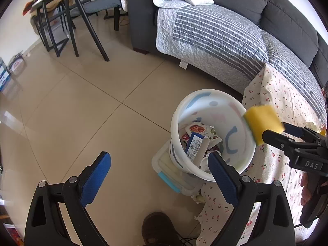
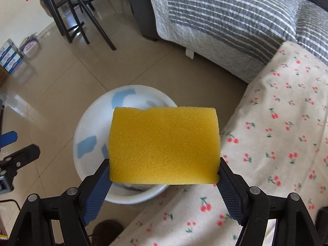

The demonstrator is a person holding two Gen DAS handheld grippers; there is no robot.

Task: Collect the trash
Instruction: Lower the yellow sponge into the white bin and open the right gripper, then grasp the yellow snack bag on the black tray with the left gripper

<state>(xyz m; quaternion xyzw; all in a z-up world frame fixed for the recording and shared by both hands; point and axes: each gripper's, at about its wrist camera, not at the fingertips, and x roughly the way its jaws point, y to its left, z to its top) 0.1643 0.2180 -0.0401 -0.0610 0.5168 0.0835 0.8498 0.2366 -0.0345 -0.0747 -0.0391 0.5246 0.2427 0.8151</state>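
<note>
left hand-held gripper agape, right hand-held gripper clamped

White capital letters reading "DAS" stand on the black body of the right gripper, seen from the left wrist camera at the right edge. The blue and white carton inside the white bin carries print too small to read. The stacked blue and white boxes on the floor by the far wall show characters, also too blurred to make out.
</note>
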